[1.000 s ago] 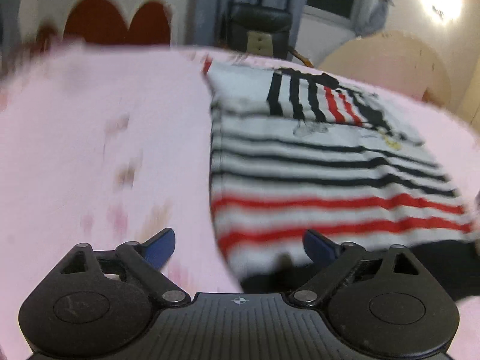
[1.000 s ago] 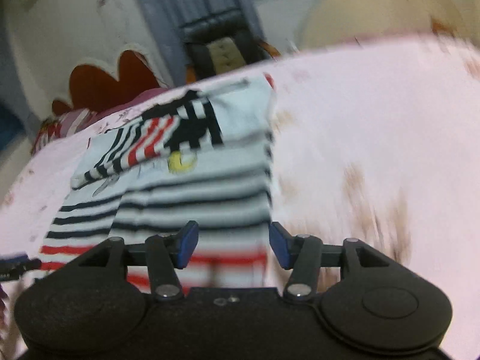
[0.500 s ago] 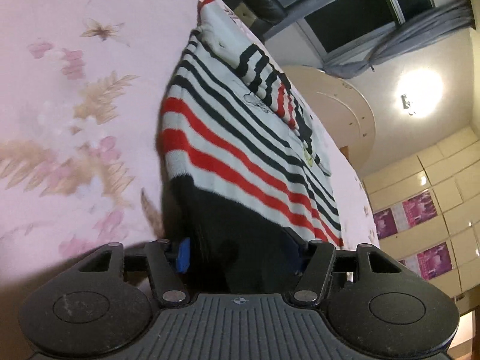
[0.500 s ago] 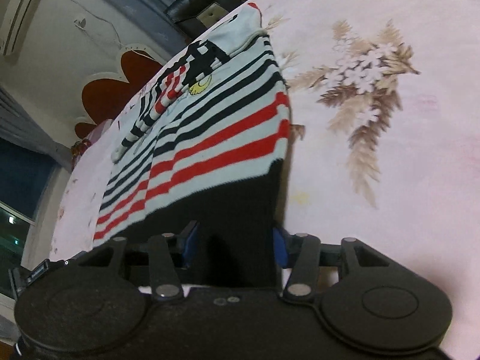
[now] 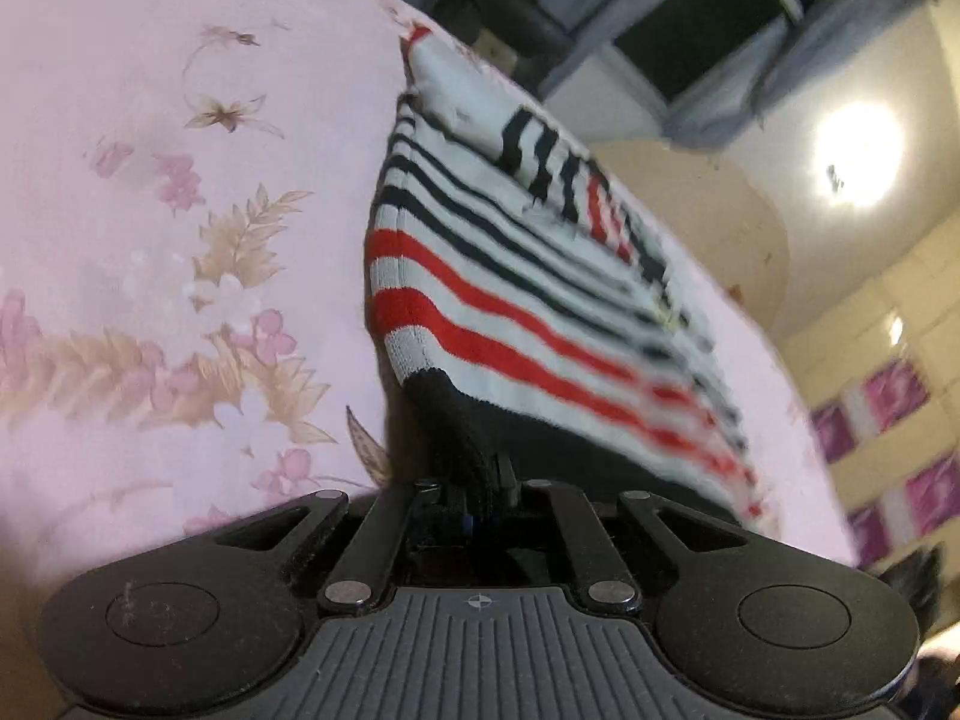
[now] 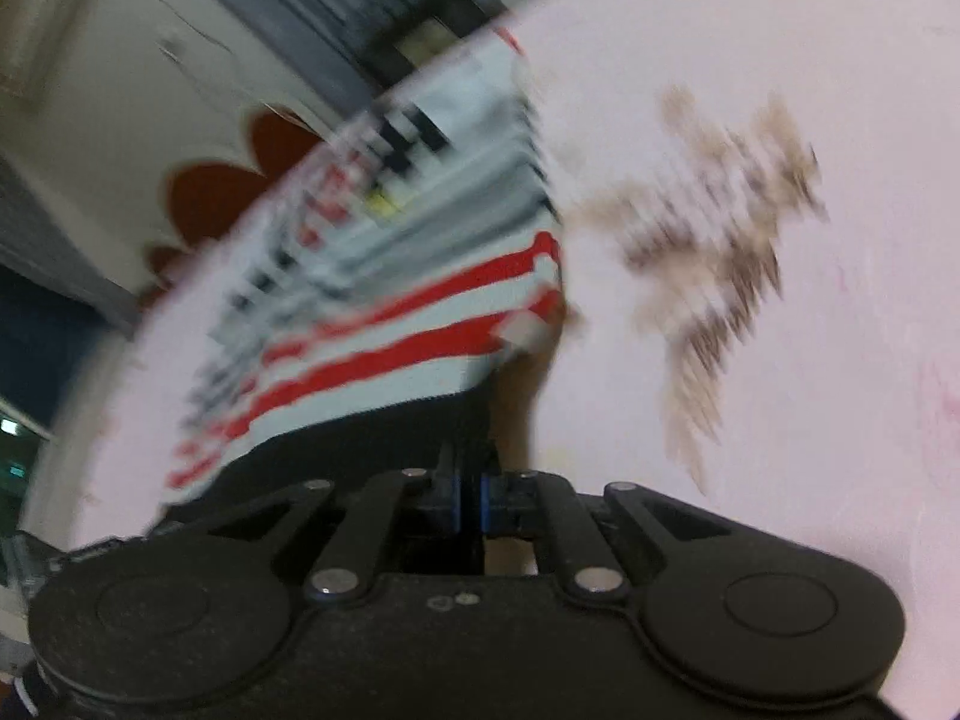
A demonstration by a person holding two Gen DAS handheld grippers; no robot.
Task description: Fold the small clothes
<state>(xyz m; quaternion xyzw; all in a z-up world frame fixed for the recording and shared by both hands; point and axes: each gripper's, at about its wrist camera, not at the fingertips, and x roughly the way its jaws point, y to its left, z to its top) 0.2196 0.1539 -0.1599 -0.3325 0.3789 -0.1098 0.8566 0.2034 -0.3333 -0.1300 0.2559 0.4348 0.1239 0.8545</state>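
Counts, per view:

- 1 striped garment (image 5: pixel 516 312) is seen, centre of the left wrist frame; the same one is seen at centre left of the right wrist frame (image 6: pixel 420 324), blurred.
- On it, 2 broad red stripes are counted above 1 black hem band. The thin dark stripes number about five in the left wrist view; an exact count is prevented by blur.
- 1 pink floral sheet (image 5: pixel 150 228) is seen, left of frame.
- 2 grippers are counted: left gripper (image 5: pixel 480 495) at lower centre, right gripper (image 6: pixel 471 495) at lower centre.
- 1 window (image 5: pixel 708 18) is seen, top of frame.
- 1 lit lamp (image 5: pixel 858 162) is seen, upper right.
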